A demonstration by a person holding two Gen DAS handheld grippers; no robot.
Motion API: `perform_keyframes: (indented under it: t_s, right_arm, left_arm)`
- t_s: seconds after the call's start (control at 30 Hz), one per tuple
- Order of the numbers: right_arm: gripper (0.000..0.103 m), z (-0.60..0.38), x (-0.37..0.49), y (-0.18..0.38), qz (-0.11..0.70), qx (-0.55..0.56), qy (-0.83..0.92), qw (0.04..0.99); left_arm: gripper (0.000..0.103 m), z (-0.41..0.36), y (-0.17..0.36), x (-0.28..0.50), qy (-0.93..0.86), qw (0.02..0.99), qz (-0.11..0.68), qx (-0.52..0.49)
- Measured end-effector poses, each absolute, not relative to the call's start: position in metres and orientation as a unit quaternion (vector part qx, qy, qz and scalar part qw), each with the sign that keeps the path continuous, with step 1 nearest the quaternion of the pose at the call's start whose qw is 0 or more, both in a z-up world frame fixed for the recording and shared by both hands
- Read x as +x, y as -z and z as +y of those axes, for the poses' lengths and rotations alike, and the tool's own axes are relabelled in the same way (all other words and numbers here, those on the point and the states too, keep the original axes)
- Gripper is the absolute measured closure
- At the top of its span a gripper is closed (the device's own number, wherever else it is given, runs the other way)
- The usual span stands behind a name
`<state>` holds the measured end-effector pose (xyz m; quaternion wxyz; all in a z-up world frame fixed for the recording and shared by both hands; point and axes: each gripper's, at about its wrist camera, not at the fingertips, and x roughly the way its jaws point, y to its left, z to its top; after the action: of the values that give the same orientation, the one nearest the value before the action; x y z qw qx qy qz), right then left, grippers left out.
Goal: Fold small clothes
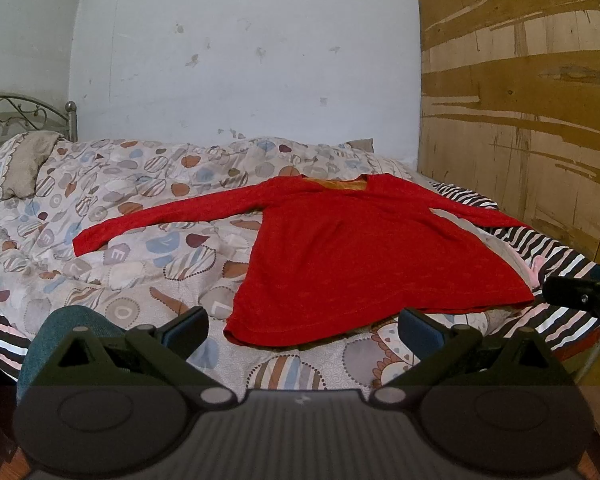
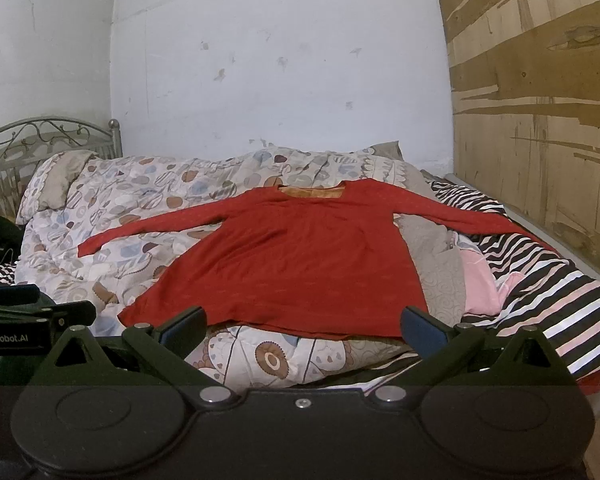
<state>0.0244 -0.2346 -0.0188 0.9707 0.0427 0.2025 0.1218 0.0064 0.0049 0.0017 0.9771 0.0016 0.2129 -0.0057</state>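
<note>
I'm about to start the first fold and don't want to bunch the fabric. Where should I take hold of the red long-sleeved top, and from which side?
Probably at the two hem corners. The red top lies flat, sleeves spread, neckline far, hem nearest and free on the quilt. Bring the open left tongs and right tongs in low from the near side, one per corner.

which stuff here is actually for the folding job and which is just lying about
For the job:
- red long-sleeved top, spread flat
- left claw, open
- right claw, open

Just lying about:
- patterned quilt
- striped blanket
- pink cloth
- pillow
- metal headboard
</note>
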Motion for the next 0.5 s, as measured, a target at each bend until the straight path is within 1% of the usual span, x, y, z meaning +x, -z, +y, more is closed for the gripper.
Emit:
perform_keyframes:
  t_s: [0.07,0.5]
  right_arm:
    - [0.0,-0.2333,0.0234,0.0189,0.203,0.043,-0.122,0.971]
    - [0.0,-0.2339,0.024,0.0183,0.203,0.043,-0.122,0.971]
  left_arm:
    - [0.0,-0.0014,-0.0009,-0.0044,0.0,0.978,0.209,0.004]
    - [0.0,-0.0034,-0.0022,-0.009,0.002,0.978,0.209,0.004]
